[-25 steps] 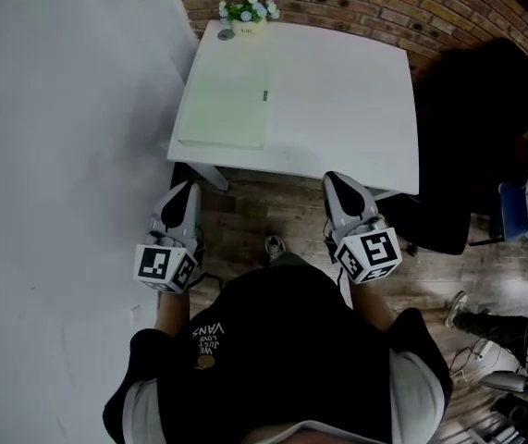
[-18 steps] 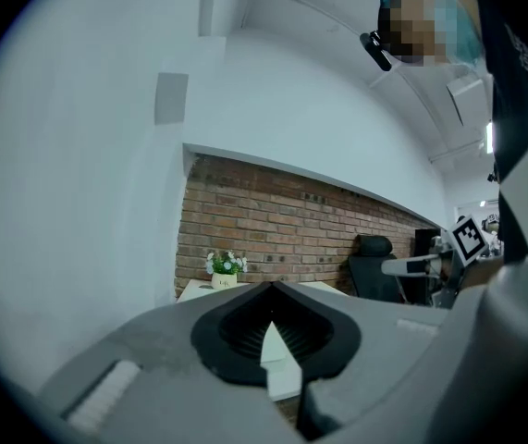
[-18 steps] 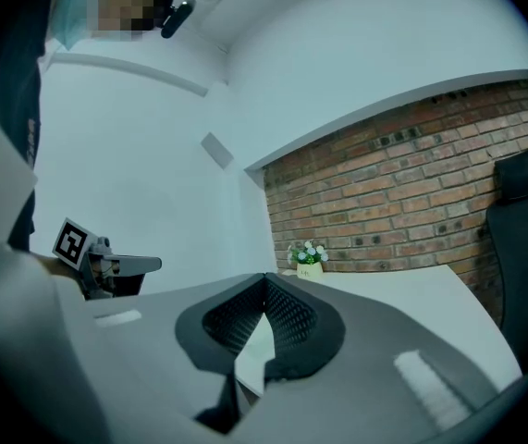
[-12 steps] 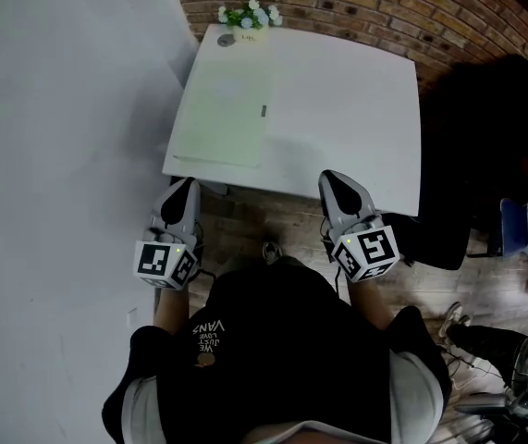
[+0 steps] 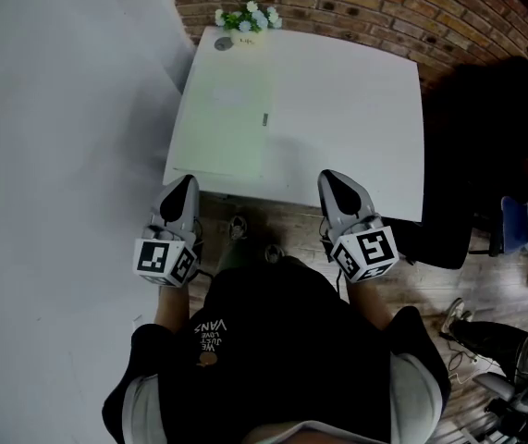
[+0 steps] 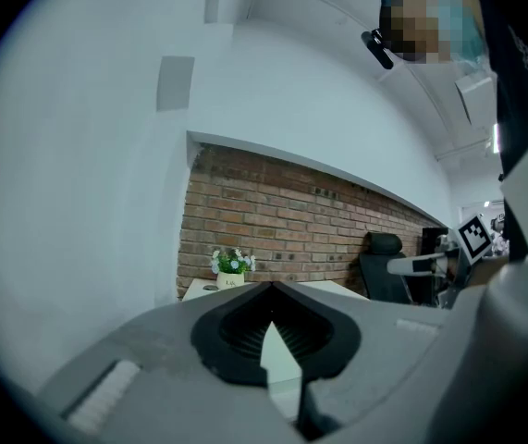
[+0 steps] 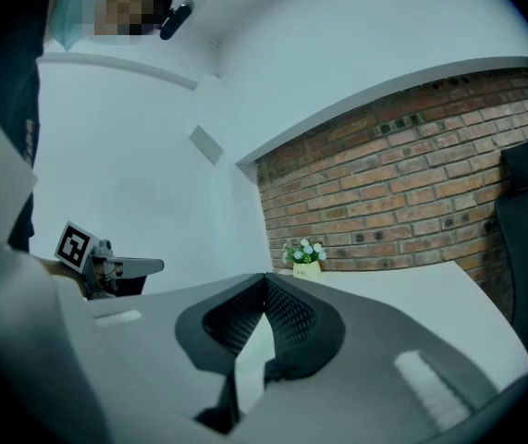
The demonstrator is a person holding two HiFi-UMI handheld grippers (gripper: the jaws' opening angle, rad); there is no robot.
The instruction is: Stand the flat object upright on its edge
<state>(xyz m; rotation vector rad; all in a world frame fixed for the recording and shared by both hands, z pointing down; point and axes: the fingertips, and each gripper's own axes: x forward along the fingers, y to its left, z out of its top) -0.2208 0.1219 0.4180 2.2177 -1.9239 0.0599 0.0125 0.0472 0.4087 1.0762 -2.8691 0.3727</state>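
One flat sheet [image 5: 227,123], ahead of left claw [image 5: 184,186]

Dim, cool, flat light. White table [image 5: 356,109] brightest, evenly lit; pale flat object [image 5: 227,118] on it low contrast. Chair [image 5: 485,128] right of table crushed to black. Gripper views fisheye, dark vignetted corners, foreground soft, brick wall [image 6: 273,229] behind table sharp.

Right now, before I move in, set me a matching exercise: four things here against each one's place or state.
1 pale-green flat panel
2 flower pot
3 black office chair
4 left gripper

a far left corner of the white table
b shut, at the table's near edge
c lying flat on the table's left side
d off the table, to its right

Pairs: 1-c, 2-a, 3-d, 4-b
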